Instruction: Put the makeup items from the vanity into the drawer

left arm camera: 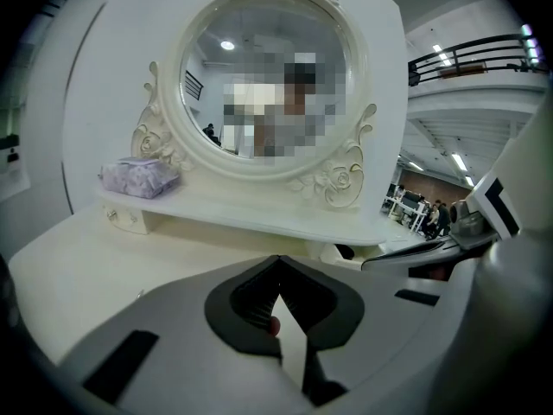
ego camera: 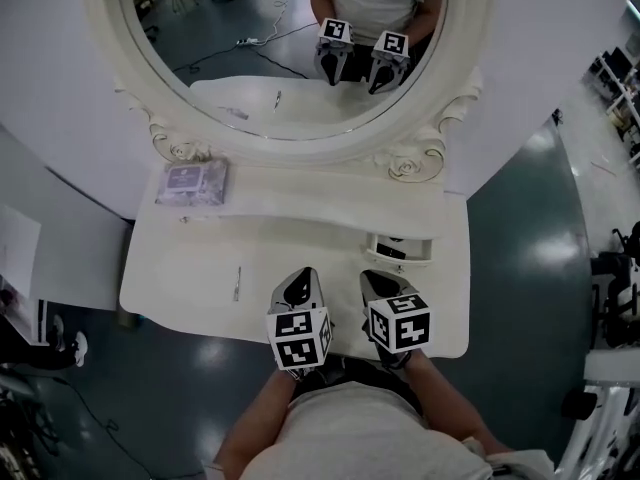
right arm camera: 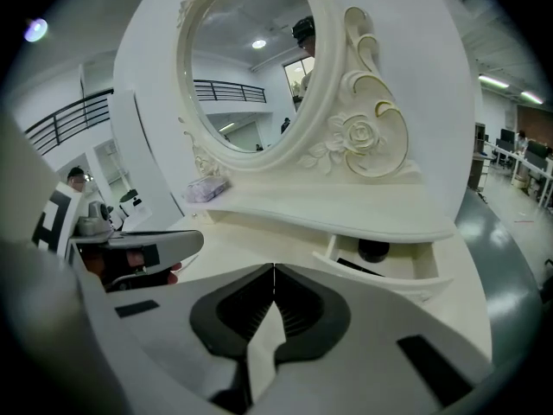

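Note:
A white vanity table (ego camera: 180,268) carries a thin pencil-like makeup item (ego camera: 237,283) left of centre. A purple packet (ego camera: 190,181) (left arm camera: 138,177) (right arm camera: 207,188) lies on the raised shelf under the mirror. The small drawer (ego camera: 400,249) (right arm camera: 389,266) at the right stands pulled out, with a black round item (right arm camera: 374,250) inside. My left gripper (ego camera: 300,280) (left arm camera: 276,264) hovers near the table's front edge, shut with nothing held. My right gripper (ego camera: 375,283) (right arm camera: 274,271) is beside it, just before the drawer, also shut and empty.
A large oval mirror (ego camera: 290,48) with an ornate white frame rises behind the shelf and reflects both grippers. A second small drawer (left arm camera: 130,219) sits shut under the shelf's left end. Dark floor surrounds the vanity.

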